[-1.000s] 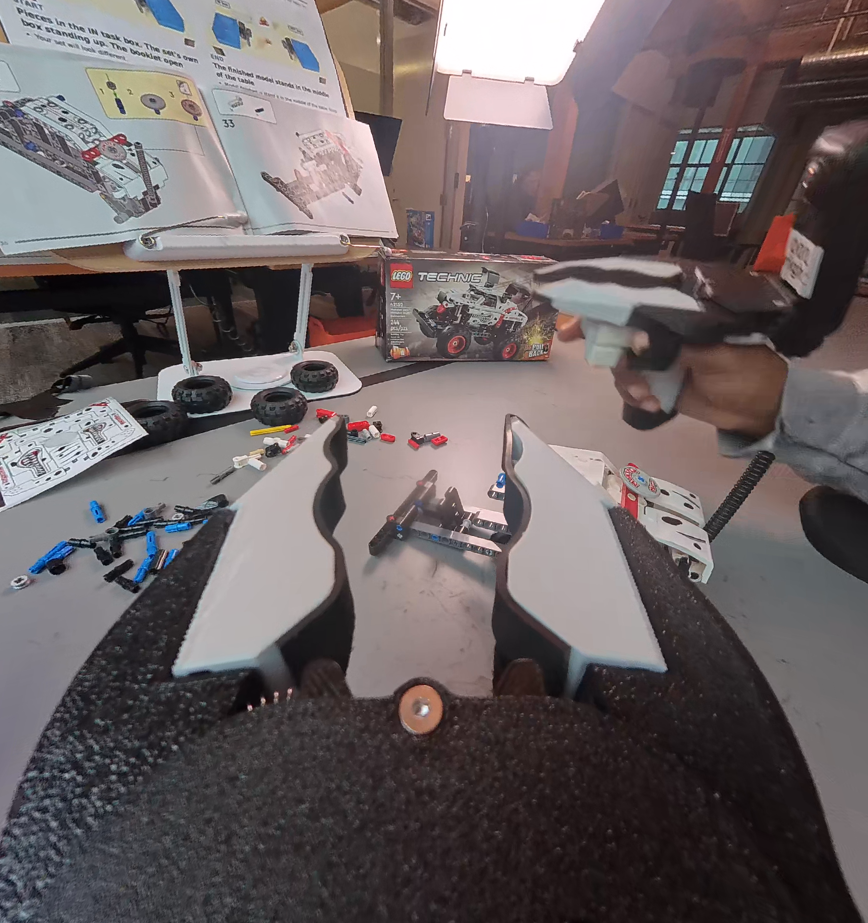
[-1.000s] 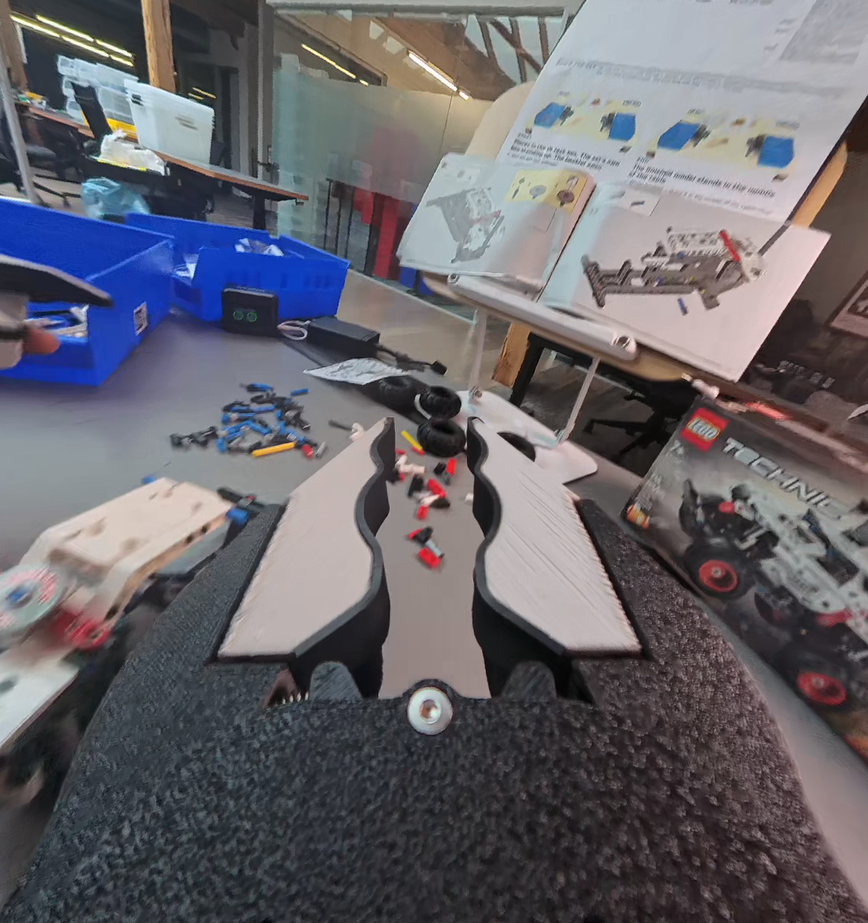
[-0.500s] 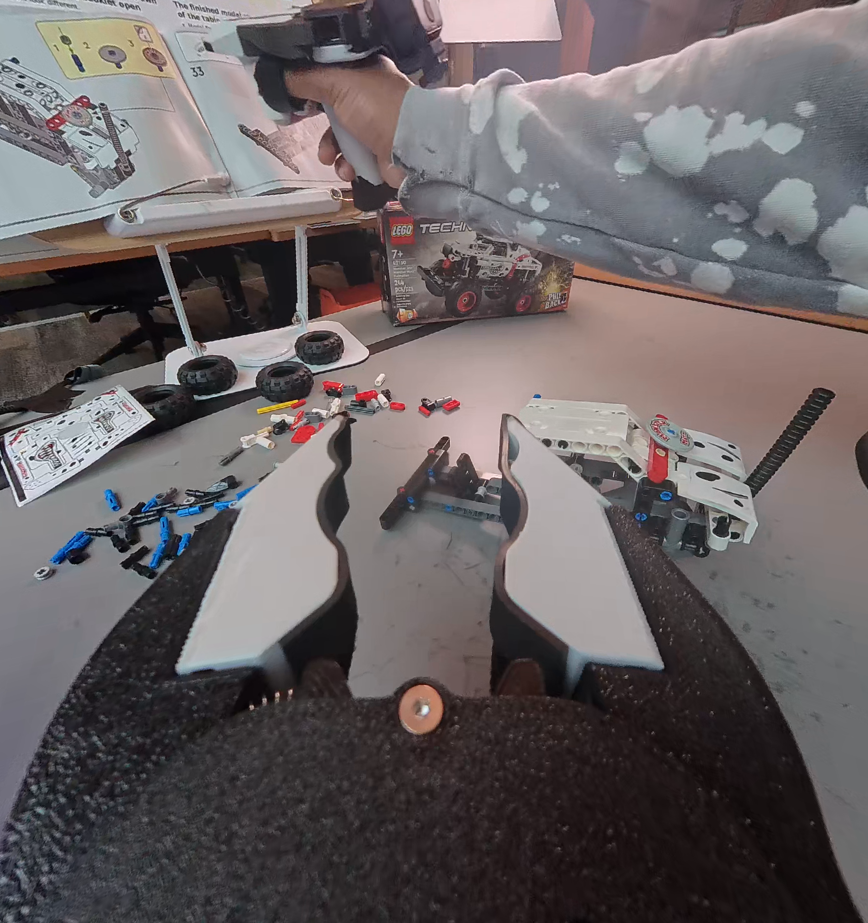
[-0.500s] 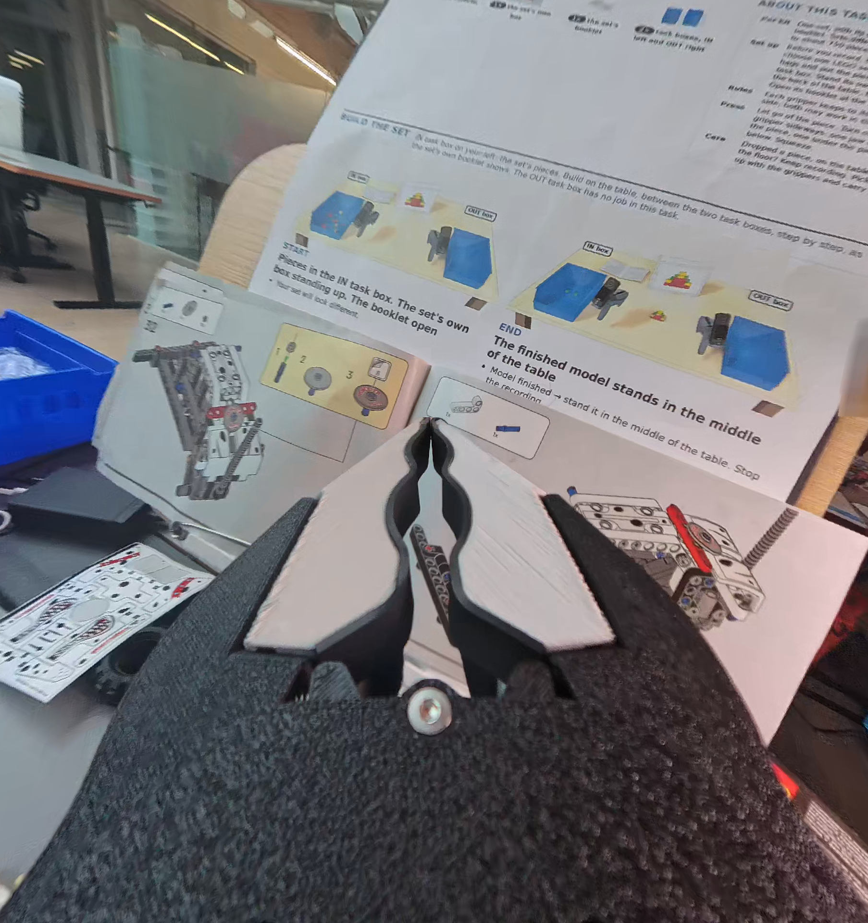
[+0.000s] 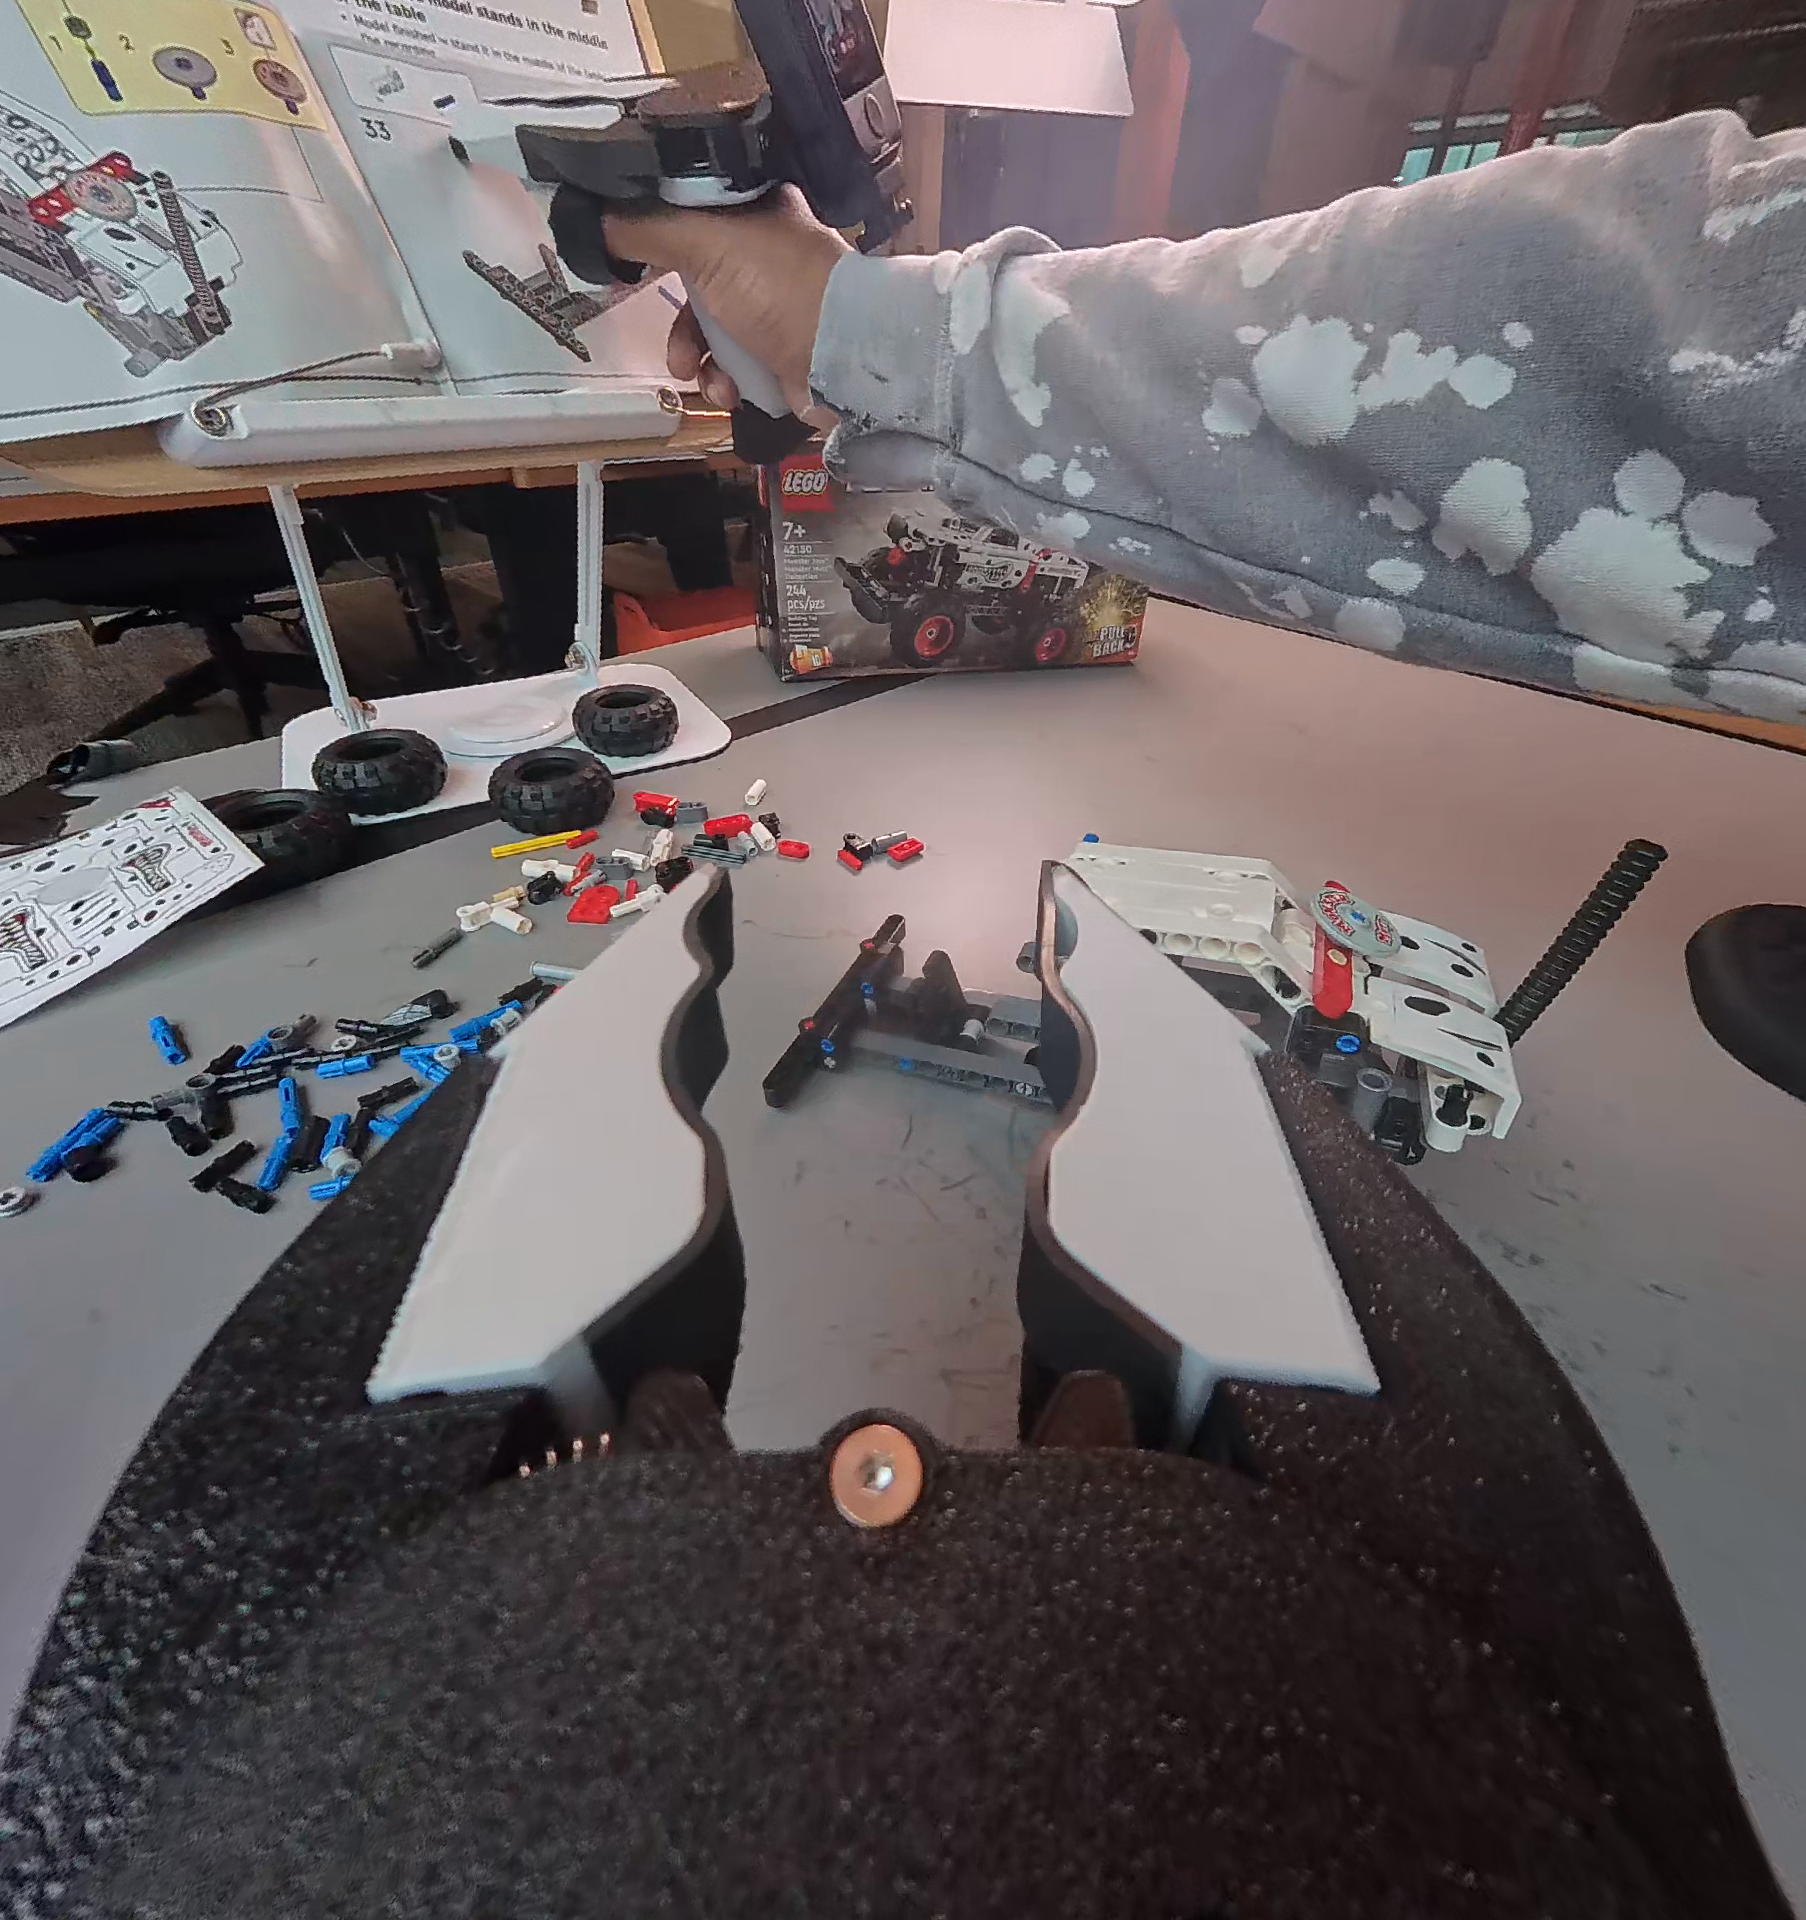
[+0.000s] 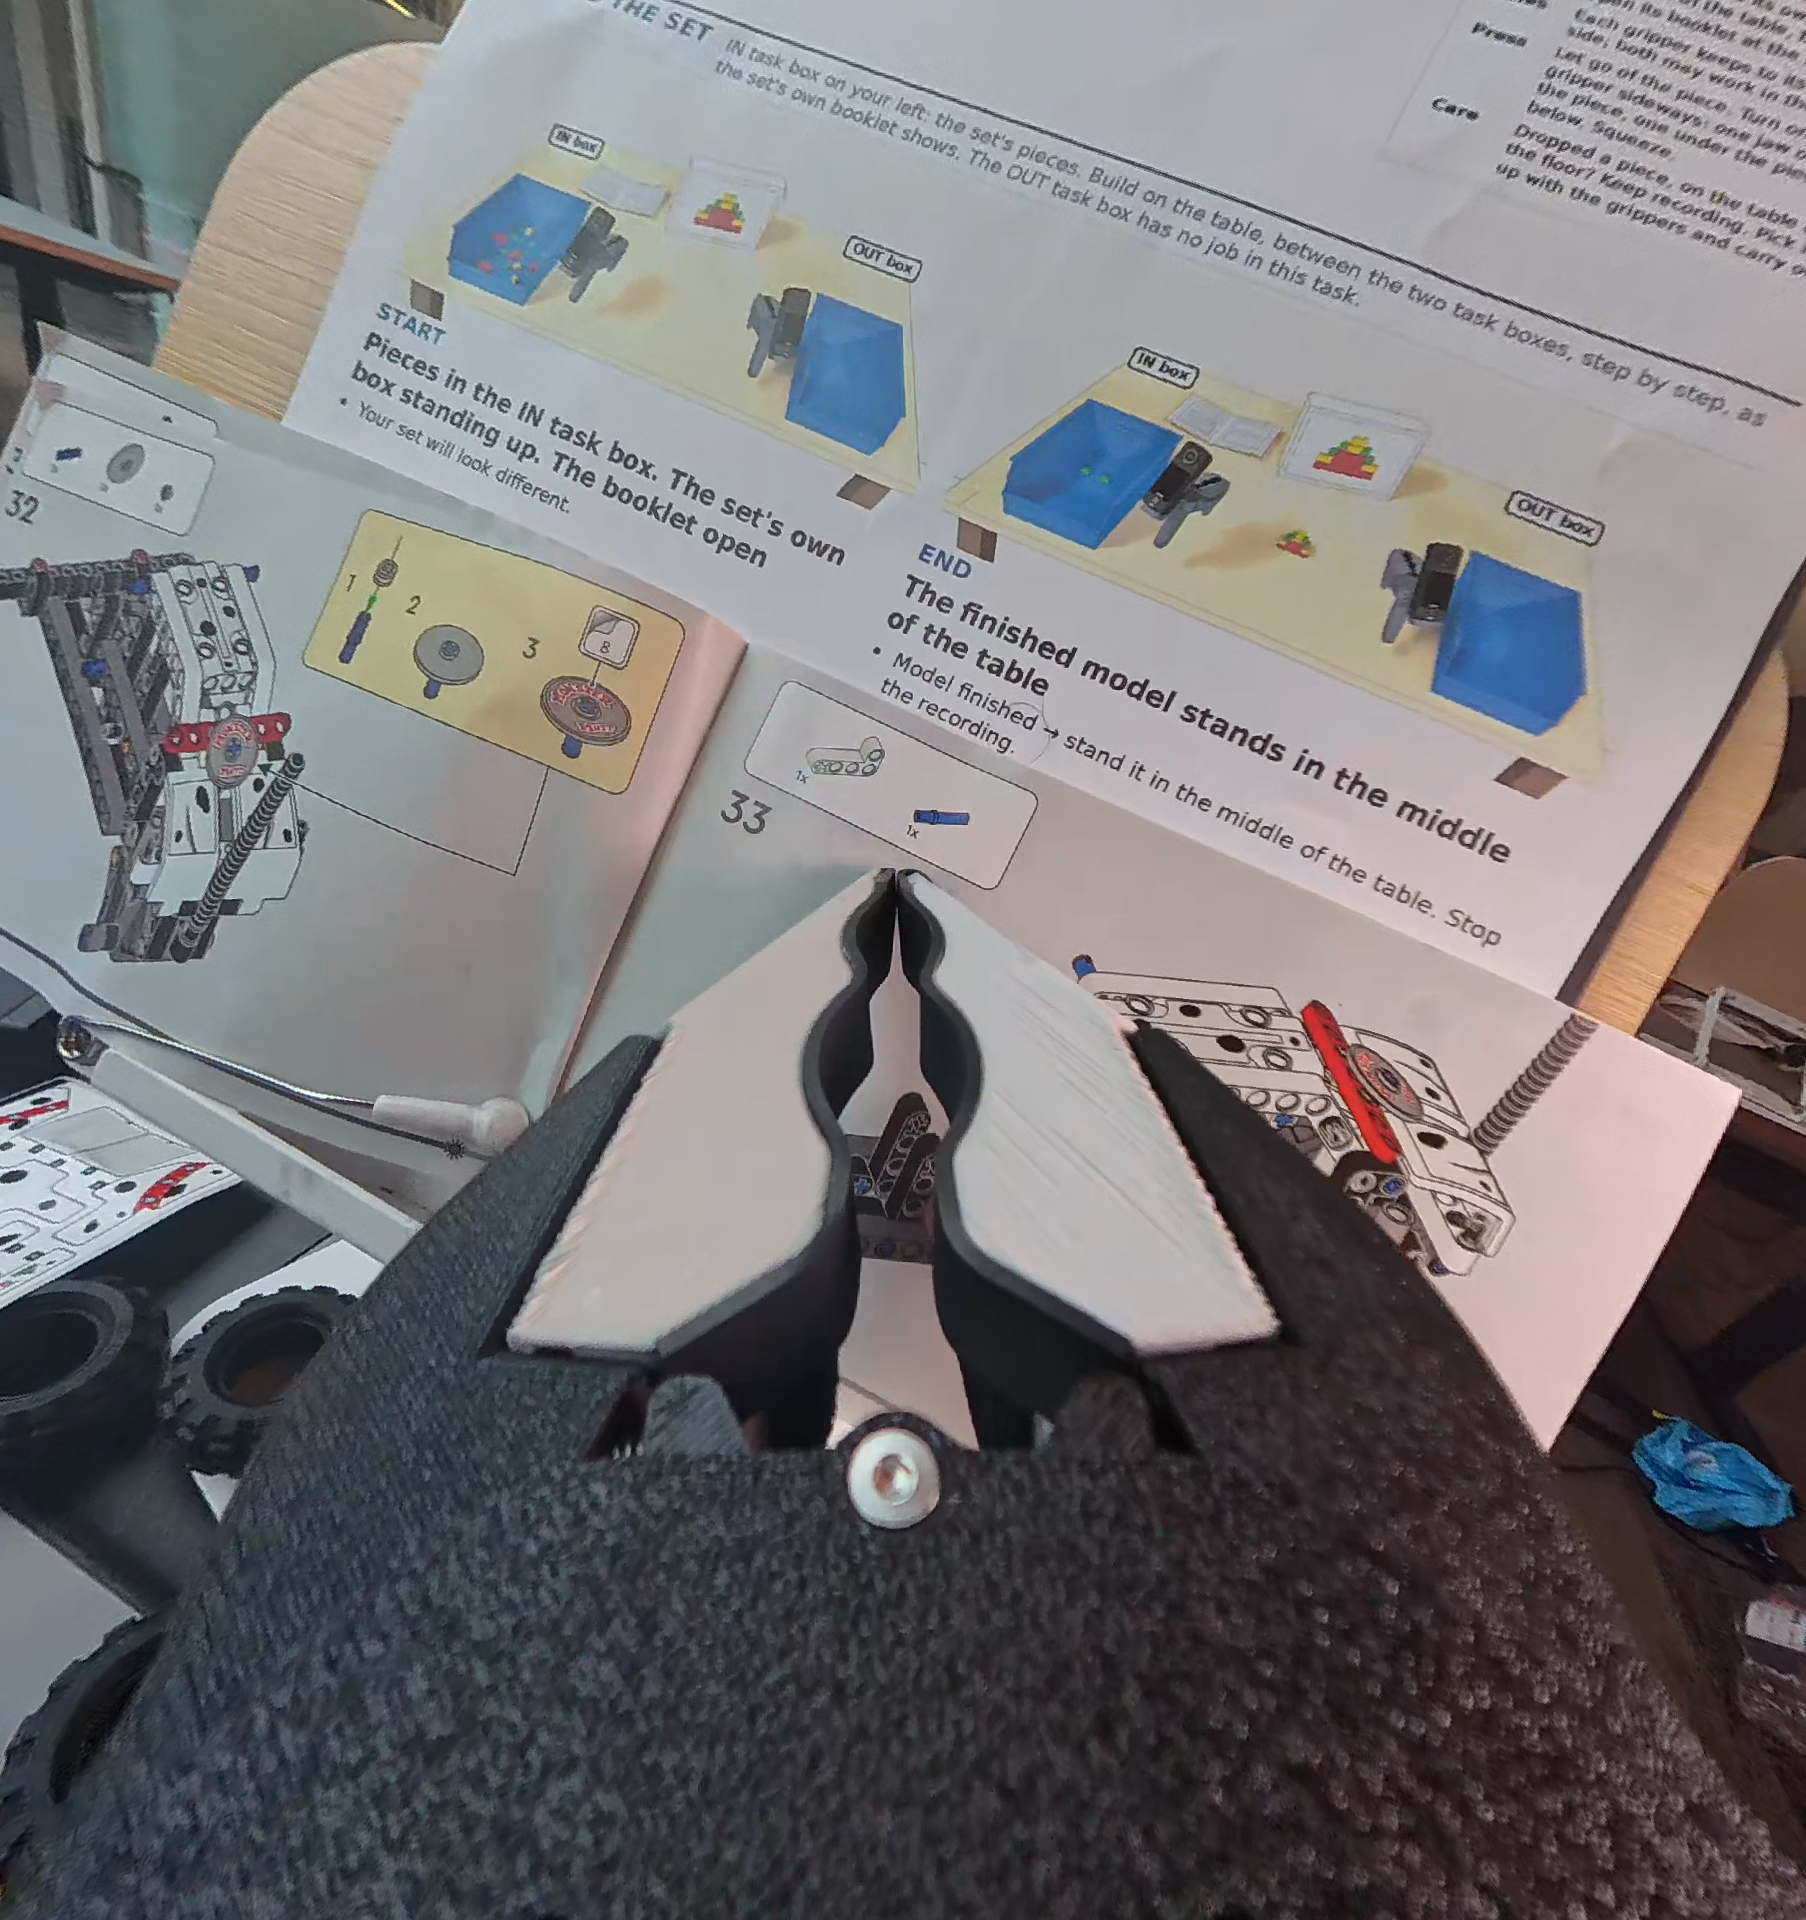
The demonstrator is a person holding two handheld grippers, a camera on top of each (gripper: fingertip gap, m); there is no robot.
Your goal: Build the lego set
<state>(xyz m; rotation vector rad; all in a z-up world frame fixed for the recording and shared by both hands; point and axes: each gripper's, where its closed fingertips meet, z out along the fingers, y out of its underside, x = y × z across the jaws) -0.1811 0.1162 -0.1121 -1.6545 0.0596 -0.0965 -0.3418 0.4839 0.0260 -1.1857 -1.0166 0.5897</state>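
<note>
Fingers of the left gripper (image 5: 883, 904) are spread wide, empty, hovering low over the grey surface (image 5: 1294, 748), with a dark frame piece (image 5: 909, 1023) lying on it just beyond the tips and the white model (image 5: 1283, 977) just right of it. Loose pieces (image 5: 286, 1081) scatter to the left and tyres (image 5: 551, 790) sit near the stand's base, leaving bare surface to the right toward the far edge. The right gripper (image 6: 894, 883) is raised at the booklet (image 6: 379, 748) on the stand, tips pressed together against the right page; whether they pinch paper cannot be told.
</note>
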